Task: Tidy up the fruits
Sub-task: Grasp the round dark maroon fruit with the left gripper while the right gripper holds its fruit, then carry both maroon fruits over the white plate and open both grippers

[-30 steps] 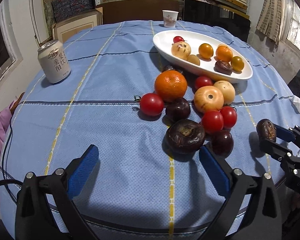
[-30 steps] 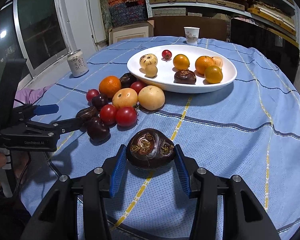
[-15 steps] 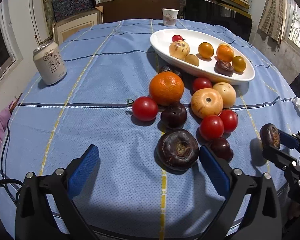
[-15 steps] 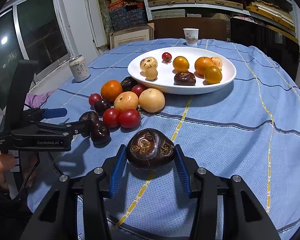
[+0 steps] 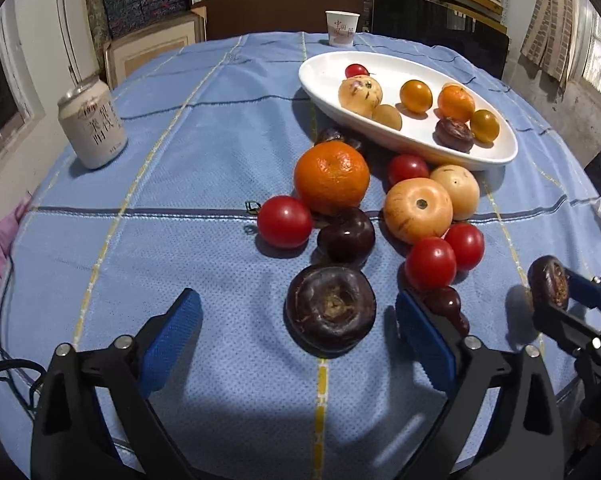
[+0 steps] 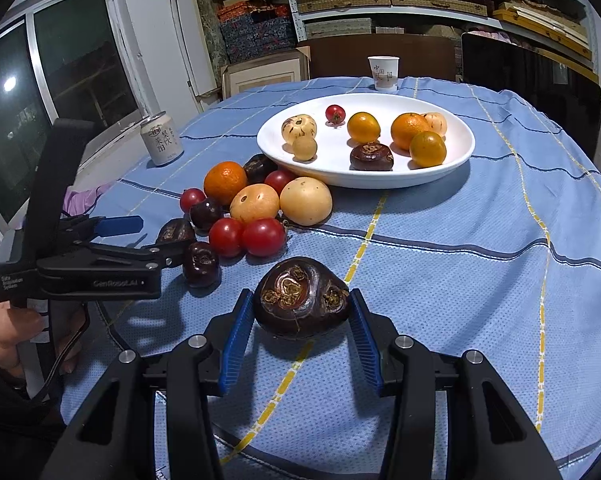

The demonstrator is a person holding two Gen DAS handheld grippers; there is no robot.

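Observation:
My left gripper [image 5: 296, 312] straddles a dark, round, wrinkled fruit [image 5: 330, 314] lying on the blue tablecloth. Its jaws are closing, and the blue pads stand clear of the fruit on both sides. Just beyond lies a heap of loose fruit: an orange [image 5: 331, 178], red tomatoes [image 5: 284, 222], tan fruits [image 5: 417, 211] and dark plums [image 5: 346, 236]. My right gripper [image 6: 300, 320] is shut on a dark brown knobbly fruit [image 6: 300, 304], held low over the cloth. The white oval plate [image 6: 364, 180] farther back holds several fruits.
A drink can [image 5: 92, 124] stands at the left and a paper cup [image 5: 341, 29] behind the plate. A hand [image 6: 4, 332] grips the left tool's handle at the table's near-left edge. Shelves and boxes line the back wall.
My left gripper has shifted so that the dark round fruit now lies between its jaws, which have narrowed slightly. The right gripper keeps its fruit and has not moved.

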